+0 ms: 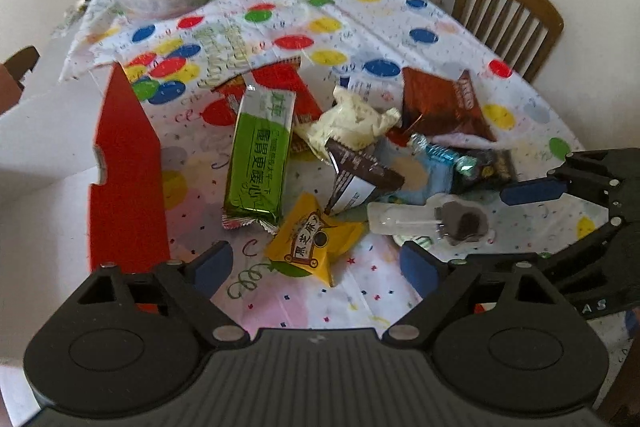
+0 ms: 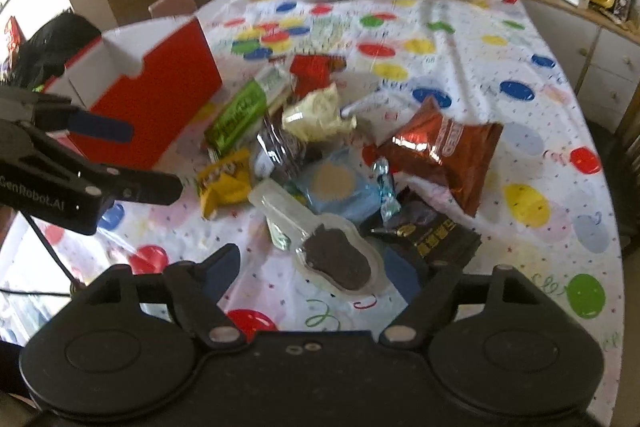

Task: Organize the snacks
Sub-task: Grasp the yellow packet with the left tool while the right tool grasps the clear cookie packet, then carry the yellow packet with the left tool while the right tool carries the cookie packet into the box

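A dotted tablecloth (image 1: 400, 27) is spread over the table. A red box (image 2: 160, 99) is stood open at the left. Snacks are piled mid-table: brown chip bag (image 2: 444, 151), green bar (image 1: 258, 163), yellow packet (image 1: 314, 241). Left gripper (image 1: 316, 263) and right gripper (image 2: 316, 267) are both held wide, nothing gripped.

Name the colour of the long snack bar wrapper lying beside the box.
Green, with a white end; the snack bar wrapper shows best in the left wrist view.
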Tool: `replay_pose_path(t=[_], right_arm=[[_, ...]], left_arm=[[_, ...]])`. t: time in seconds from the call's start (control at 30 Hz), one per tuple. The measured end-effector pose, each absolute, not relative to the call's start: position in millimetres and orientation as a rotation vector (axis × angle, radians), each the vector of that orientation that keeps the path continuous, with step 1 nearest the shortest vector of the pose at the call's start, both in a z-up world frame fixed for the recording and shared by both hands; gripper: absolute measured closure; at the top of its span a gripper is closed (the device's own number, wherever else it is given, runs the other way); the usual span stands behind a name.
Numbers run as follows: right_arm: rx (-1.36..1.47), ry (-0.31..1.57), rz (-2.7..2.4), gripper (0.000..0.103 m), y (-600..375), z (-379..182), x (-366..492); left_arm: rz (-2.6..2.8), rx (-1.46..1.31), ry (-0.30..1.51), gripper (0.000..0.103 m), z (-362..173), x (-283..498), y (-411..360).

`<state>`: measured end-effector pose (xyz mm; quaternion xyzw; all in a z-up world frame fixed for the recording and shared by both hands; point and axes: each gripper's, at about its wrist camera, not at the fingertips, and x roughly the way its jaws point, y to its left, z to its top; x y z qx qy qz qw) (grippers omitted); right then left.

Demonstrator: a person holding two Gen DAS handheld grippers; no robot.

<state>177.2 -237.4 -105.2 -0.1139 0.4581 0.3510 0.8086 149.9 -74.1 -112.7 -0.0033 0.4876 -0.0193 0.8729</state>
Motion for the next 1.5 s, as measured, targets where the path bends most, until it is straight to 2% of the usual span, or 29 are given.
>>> replay_pose_path(t=[0.07, 0.27, 0.4, 0.53, 0.7, 0.87, 1.03, 1.1, 1.3, 1.5], right_arm=[[-0.264, 0.993, 0.763, 0.028, -235.1, -113.6, 180.9], [-0.326, 1.016, 0.801, 0.032, -226.0, -126.8, 189.6], [-0.359, 1.021, 0.811, 0.033, -220.2, -132.8, 195.7], [-0.385, 1.027, 0.815, 0.040, -216.0, -138.0, 200.3], [-0.410, 1.021, 0.805, 0.043, -213.2, -142.1, 201.4], [-0.409, 1.020, 0.804, 0.045, -213.6, -141.0, 200.3], [-0.389, 1.029, 0.801, 0.048, -215.1, -139.6, 198.3], [-0.380, 1.030, 0.798, 0.055, -215.5, -138.3, 196.2], [-0.334, 1.041, 0.769, 0.057, -219.5, -135.3, 191.0], [-0.288, 1.044, 0.737, 0.057, -225.9, -129.6, 181.8]], left_arm=[[-0.049, 0.005, 1.029, 0.018, -118.1, 156.8, -73.6], [-0.111, 0.040, 1.057, 0.025, -129.9, 172.5, -72.4], [-0.122, 0.036, 1.081, 0.026, -137.2, 182.4, -68.6], [-0.132, 0.042, 1.103, 0.027, -143.8, 190.0, -68.2], [-0.145, 0.051, 1.124, 0.039, -149.2, 196.0, -70.2], [-0.153, 0.044, 1.133, 0.055, -151.4, 198.3, -72.0], [-0.147, -0.002, 1.132, 0.059, -150.8, 197.1, -67.5], [-0.140, -0.014, 1.129, 0.062, -149.3, 196.2, -67.0], [-0.114, -0.045, 1.126, 0.071, -145.0, 190.6, -65.8], [-0.080, -0.102, 1.120, 0.073, -142.1, 177.5, -57.2]])
